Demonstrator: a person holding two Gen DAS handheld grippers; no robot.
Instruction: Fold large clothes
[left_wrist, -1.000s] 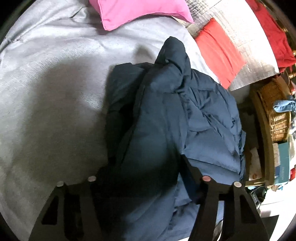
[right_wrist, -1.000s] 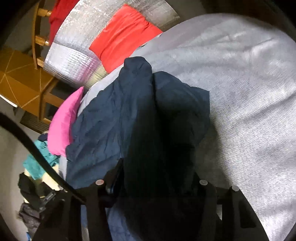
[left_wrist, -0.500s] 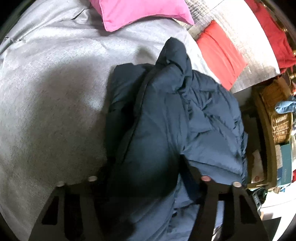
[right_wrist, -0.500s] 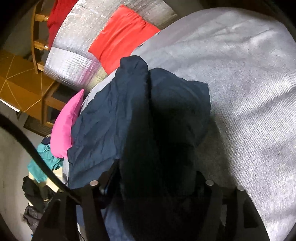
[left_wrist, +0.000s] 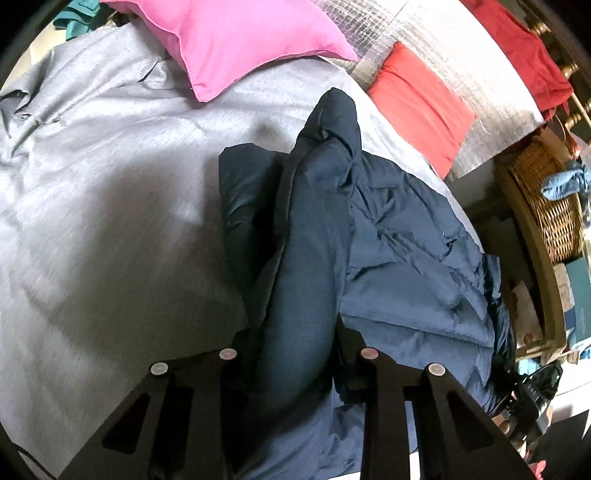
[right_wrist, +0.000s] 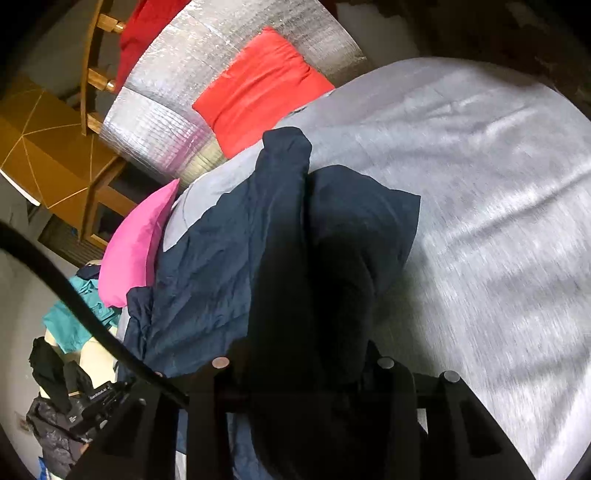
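A navy puffer jacket (left_wrist: 399, 251) is lying bunched on a grey-covered bed (left_wrist: 103, 206), one thick fold rising toward the cameras. The left claw (left_wrist: 295, 332), its jaws having just been closing, is clamping that fold; the right claw (right_wrist: 303, 354), likewise just closing, is clamping a dark fold of the same jacket. A pink pillow (left_wrist: 240, 40) and a red cushion (right_wrist: 258, 88) are sitting beyond it, near the bed's head.

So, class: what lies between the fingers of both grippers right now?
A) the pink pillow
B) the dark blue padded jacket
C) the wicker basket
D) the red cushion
B: a thick fold of the dark blue padded jacket is pinched in the left gripper and in the right gripper.
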